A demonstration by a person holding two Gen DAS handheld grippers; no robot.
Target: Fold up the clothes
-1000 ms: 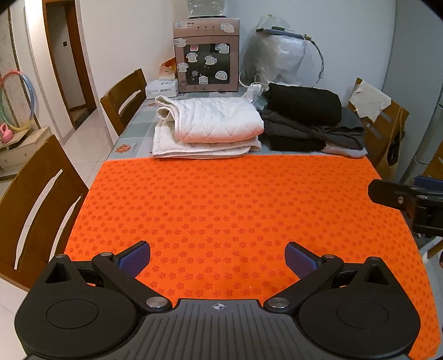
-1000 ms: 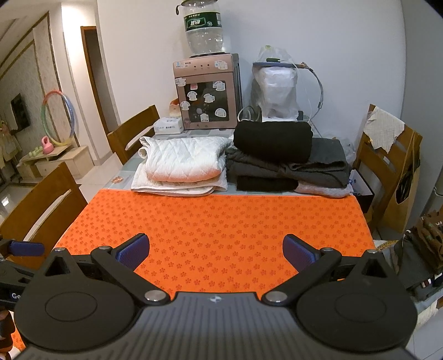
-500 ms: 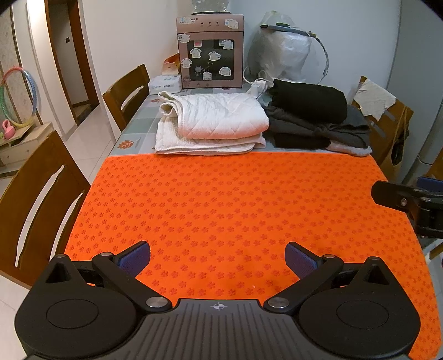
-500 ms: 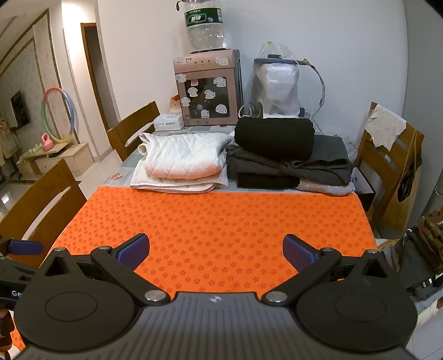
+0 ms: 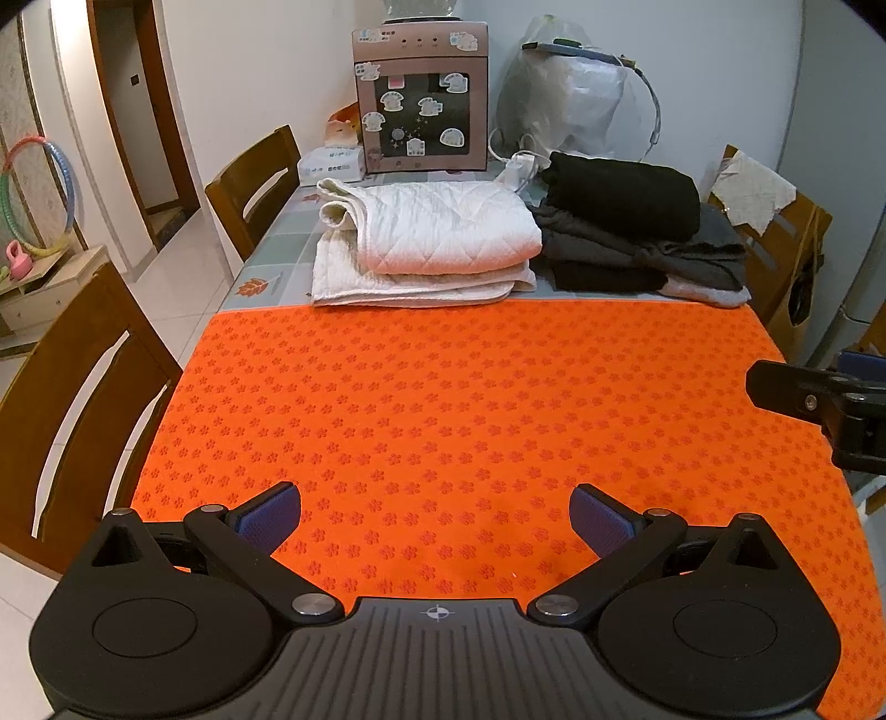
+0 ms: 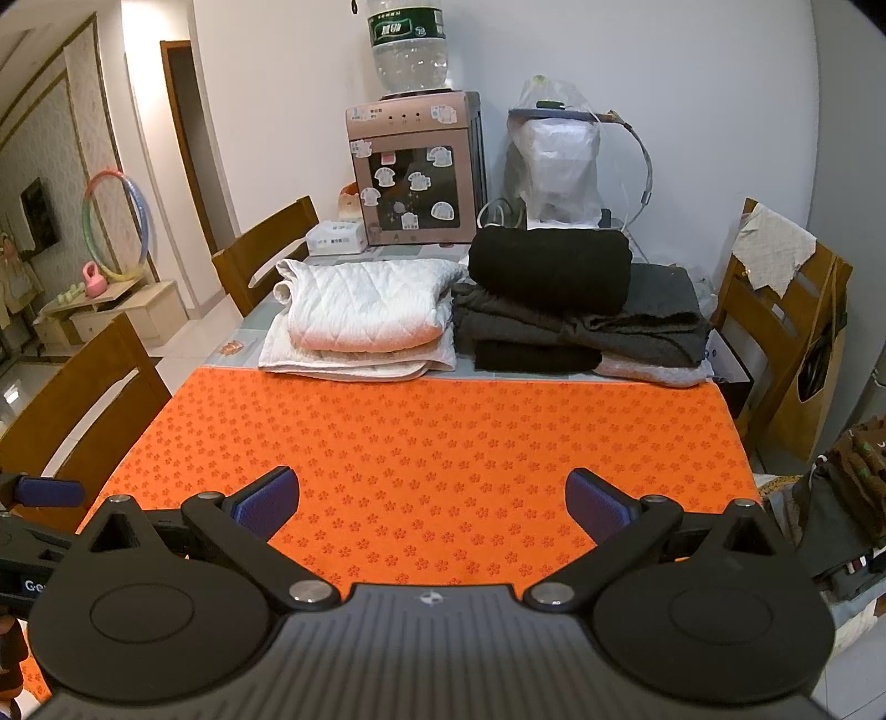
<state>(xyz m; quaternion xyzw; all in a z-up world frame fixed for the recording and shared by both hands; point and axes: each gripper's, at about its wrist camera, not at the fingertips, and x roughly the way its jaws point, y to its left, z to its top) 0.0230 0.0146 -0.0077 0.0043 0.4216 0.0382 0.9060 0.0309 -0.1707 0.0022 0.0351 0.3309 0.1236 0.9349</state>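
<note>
Both grippers, left (image 5: 436, 512) and right (image 6: 432, 498), hover spread wide and empty above the bare orange flower-print mat (image 5: 470, 399). Clothes sit beyond its far edge: white quilted folded piece (image 5: 426, 243), dark folded stack (image 5: 631, 232). Likely between garments; next move calls for fetching one onto the mat.

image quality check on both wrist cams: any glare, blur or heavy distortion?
Left wrist view: sharp, evenly lit; fisheye bends the door frame and vignettes the corners; the left gripper casts only soft shadow on the orange mat.
Right wrist view: equally sharp; the lit hallway wall is slightly blown out; the water bottle shows mild highlights.
</note>
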